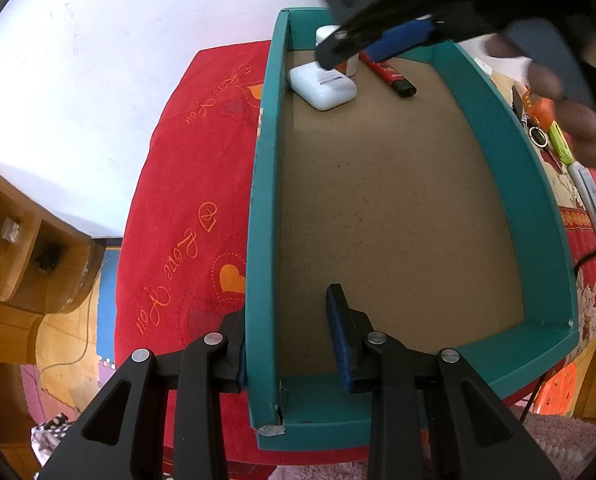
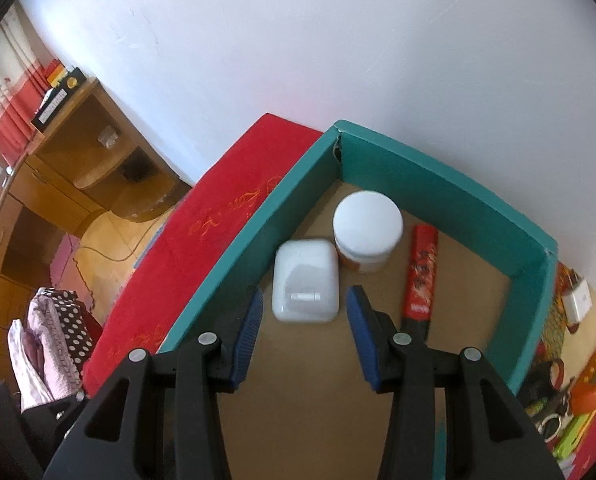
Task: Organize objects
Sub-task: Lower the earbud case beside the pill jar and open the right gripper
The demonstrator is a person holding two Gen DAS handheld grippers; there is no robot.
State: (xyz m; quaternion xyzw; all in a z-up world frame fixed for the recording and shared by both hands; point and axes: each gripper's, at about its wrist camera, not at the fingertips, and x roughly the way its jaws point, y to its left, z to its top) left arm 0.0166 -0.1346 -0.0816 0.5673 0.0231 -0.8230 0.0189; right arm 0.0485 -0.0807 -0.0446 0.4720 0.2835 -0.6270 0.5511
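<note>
A teal cardboard box lies on a red cloth. In its far corner lie a white earbud case, a white-lidded jar and a red and black marker. My left gripper is open, its fingers straddling the box's left wall near the front corner. My right gripper is open and empty, just short of the earbud case inside the box. It shows blurred in the left wrist view above the far items.
The red cloth covers the surface left of the box. Right of the box lie keys, an orange item and a green item. A white charger lies beyond. A wooden desk stands at left.
</note>
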